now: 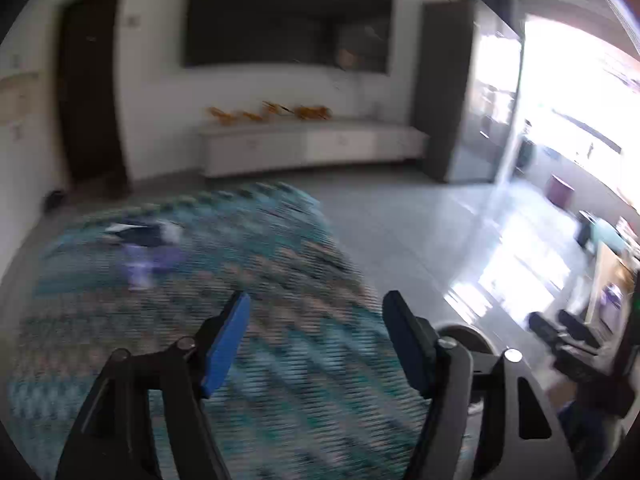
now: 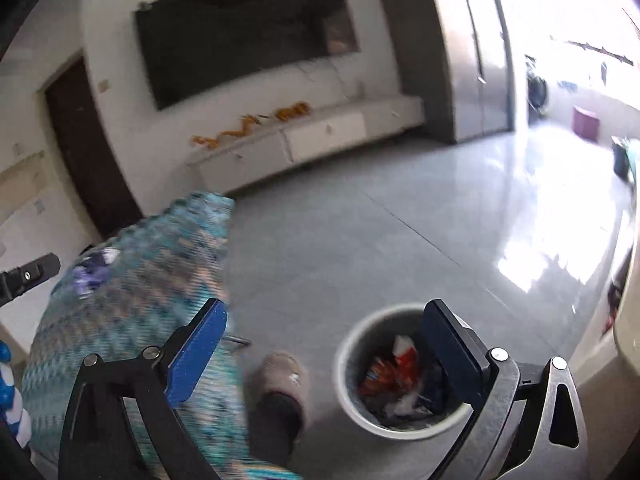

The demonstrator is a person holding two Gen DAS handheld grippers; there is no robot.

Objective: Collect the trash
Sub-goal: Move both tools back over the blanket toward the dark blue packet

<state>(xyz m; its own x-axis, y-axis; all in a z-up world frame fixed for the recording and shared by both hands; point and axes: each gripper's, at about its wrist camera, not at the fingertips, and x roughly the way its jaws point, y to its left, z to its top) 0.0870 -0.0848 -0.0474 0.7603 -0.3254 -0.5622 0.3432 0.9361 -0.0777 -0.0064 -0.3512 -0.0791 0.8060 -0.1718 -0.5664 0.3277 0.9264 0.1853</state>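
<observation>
A table under a teal patterned cloth (image 1: 224, 280) holds blurred trash at its far side: a dark and white wrapper (image 1: 144, 232) and a purple wrapper (image 1: 150, 262). My left gripper (image 1: 316, 336) is open and empty above the cloth, well short of the trash. A white bin (image 2: 348, 364) stands on the floor with red and dark wrappers (image 2: 394, 372) inside. My right gripper (image 2: 322, 340) is open and empty above the floor, its right finger over the bin. The cloth (image 2: 132, 300) and purple wrapper (image 2: 94, 276) show at left in the right wrist view.
A slippered foot (image 2: 280, 392) stands between the table and the bin. A low white cabinet (image 1: 312, 144) with orange items runs along the far wall under a dark screen (image 1: 288, 20). Grey tiled floor (image 2: 360, 232) stretches toward a bright doorway at right.
</observation>
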